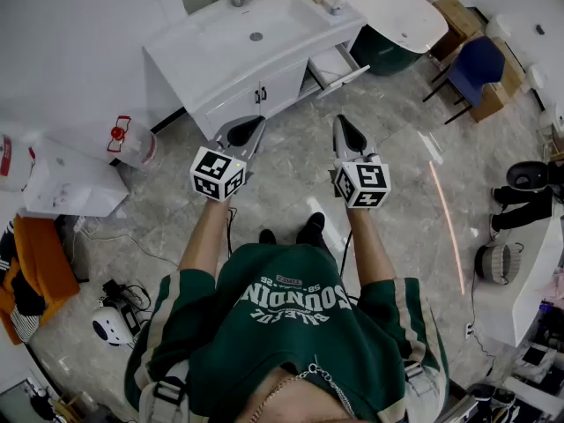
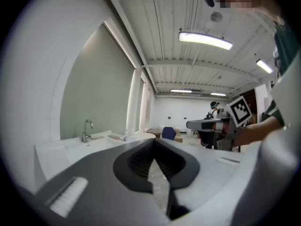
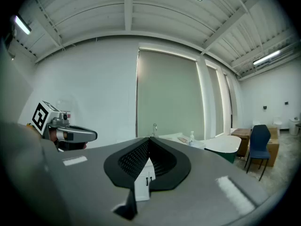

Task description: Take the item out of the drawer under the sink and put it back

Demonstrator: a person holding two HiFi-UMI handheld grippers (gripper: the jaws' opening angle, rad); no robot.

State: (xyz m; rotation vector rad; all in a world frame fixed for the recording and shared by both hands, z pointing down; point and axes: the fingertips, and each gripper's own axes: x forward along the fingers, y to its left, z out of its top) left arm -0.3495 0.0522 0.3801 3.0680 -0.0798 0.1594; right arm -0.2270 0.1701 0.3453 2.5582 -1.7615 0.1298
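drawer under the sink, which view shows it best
The head view: the drawer shows from above, pulled open at the picture's right end of the white cabinet; its contents are too small to tell. The right gripper view shows only the cabinet doors; the left gripper view shows the faucet, no drawer.

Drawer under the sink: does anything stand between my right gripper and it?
Nothing visible does. Only floor lies between the right gripper and the drawer, which stands pulled open. Its contents cannot be seen from here.
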